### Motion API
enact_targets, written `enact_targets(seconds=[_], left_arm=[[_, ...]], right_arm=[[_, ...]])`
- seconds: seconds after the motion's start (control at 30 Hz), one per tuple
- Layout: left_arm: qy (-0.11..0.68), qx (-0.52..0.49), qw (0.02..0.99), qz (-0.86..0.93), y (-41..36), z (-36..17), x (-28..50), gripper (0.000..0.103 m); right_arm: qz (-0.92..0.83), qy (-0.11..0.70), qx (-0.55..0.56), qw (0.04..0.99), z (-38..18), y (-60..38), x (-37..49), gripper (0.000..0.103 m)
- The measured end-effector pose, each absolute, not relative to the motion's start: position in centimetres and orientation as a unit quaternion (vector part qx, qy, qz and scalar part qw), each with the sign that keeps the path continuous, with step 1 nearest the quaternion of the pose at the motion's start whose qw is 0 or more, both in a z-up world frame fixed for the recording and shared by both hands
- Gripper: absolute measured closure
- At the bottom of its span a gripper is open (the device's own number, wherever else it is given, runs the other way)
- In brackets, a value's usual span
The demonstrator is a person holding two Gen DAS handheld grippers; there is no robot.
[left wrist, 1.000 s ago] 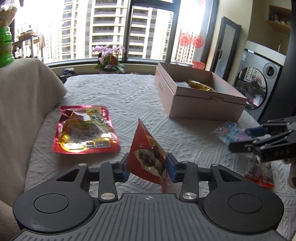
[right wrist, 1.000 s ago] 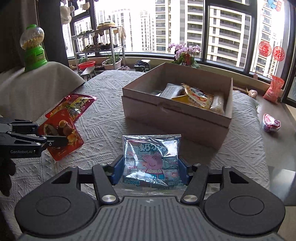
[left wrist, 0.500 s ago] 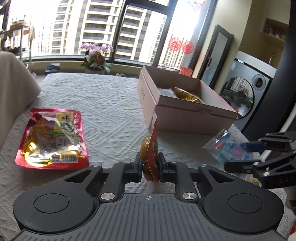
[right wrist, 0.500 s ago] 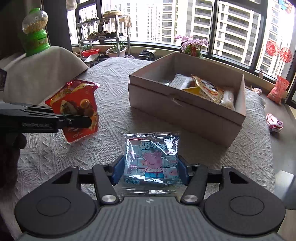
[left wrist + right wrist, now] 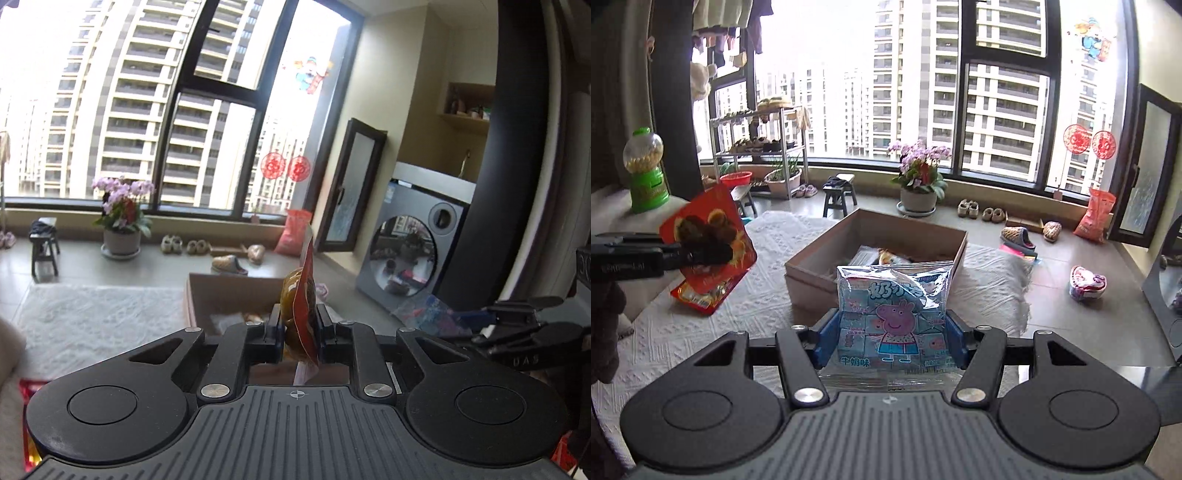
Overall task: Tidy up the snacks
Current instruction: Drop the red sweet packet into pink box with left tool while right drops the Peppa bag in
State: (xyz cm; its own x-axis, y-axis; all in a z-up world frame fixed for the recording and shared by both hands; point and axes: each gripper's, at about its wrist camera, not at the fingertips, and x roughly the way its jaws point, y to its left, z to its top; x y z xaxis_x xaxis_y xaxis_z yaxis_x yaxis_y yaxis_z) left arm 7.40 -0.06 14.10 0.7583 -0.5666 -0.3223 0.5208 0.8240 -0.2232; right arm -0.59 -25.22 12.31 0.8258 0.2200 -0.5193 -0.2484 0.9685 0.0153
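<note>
Left gripper (image 5: 298,328): jaws are clamping one red foil snack packet (image 5: 301,314) edge-on, clear of the table (image 5: 713,325). Right gripper (image 5: 892,334): jaws are gripping one glossy blue cartoon-pig packet (image 5: 894,317) by its sides. Ahead of both jaws, one open-topped cardboard box (image 5: 809,280) is sitting on the textured white tablecloth, holding other snacks. A second red packet (image 5: 701,295) is lying flat under the left jaws.

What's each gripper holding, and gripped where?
Left gripper: red snack packet, pinched flat across its lower part. Right gripper: blue cartoon-pig packet, clamped by its side edges.
</note>
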Motion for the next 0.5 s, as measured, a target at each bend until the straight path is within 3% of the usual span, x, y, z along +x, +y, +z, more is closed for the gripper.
enact_targets(seconds=[0.1, 0.23, 0.37, 0.5], left_arm=[[0.215, -0.087, 0.925, -0.301, -1.9, 13.9, 13.7, 0.082], [0.321, -0.158, 0.888, -0.287, -2.6, 8.8, 21.4, 0.082], [0.298, -0.172, 0.904, -0.253, 0.8, 7.4, 19.9, 0.082], [0.274, -0.111, 0.939, -0.174, 4.7, 7.7, 15.8, 0.082]], right_arm=[[0.104, 0.255, -0.022, 0.961, 13.1, -26.2, 0.5, 0.044], [0.092, 0.269, -0.01, 0.959, 12.3, -26.8, 2.5, 0.044], [0.081, 0.287, 0.002, 0.954, 11.0, -26.8, 4.2, 0.044], [0.085, 0.275, 0.017, 0.957, 11.7, -25.9, 7.6, 0.044]])
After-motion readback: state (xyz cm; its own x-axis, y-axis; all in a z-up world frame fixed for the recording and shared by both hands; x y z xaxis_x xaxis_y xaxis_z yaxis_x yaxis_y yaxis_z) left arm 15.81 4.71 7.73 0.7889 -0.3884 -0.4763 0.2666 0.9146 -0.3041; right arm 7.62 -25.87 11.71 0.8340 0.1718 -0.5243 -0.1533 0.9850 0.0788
